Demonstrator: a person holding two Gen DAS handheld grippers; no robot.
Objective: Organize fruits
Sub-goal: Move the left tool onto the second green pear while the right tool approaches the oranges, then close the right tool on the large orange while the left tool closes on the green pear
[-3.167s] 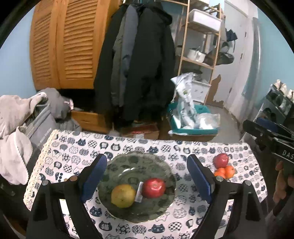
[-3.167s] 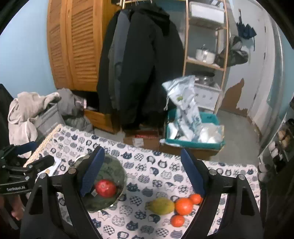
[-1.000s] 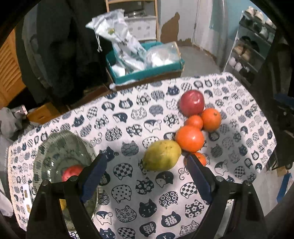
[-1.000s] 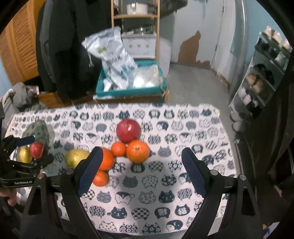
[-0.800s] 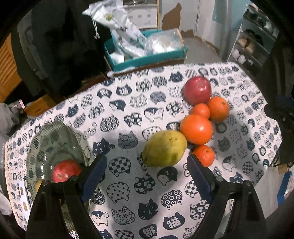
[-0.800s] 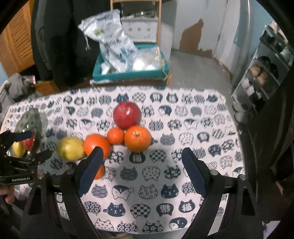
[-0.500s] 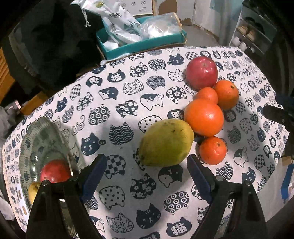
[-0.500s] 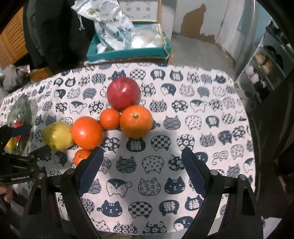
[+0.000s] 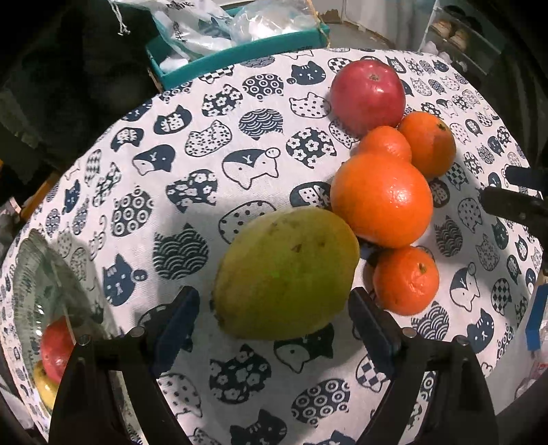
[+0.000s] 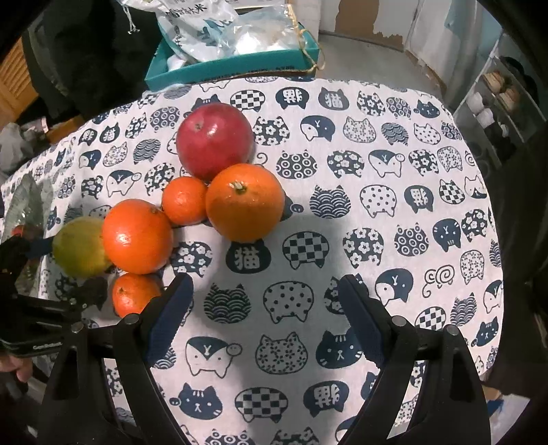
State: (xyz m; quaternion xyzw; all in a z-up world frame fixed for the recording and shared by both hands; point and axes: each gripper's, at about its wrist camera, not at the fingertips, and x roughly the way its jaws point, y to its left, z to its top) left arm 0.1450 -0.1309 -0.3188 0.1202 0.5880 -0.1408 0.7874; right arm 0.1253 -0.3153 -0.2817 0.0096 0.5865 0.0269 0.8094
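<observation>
Green-yellow and oval, the mango [image 9: 286, 274] is lying on the cat-print tablecloth [image 9: 205, 164], with the left gripper [image 9: 274, 316] hanging just over its near end, jaws spread wide to either side and not pressing on it. A large orange [image 9: 382, 200] is touching the mango's far right side; behind that are sitting a small tangerine [image 9: 385, 142], a second orange [image 9: 428, 145] and a red apple [image 9: 368, 92], and another tangerine [image 9: 406, 280] is resting just right of the mango. At the cloth's left edge a glass plate [image 9: 30, 260] is holding a second red apple [image 9: 54, 349] and a yellow fruit (only partly showing). The right gripper [image 10: 265, 311] is hovering with its jaws released and nothing between them, over bare cloth beside the cluster. Beyond the table a teal box [image 10: 236, 65] is holding plastic bags [image 10: 205, 24].
</observation>
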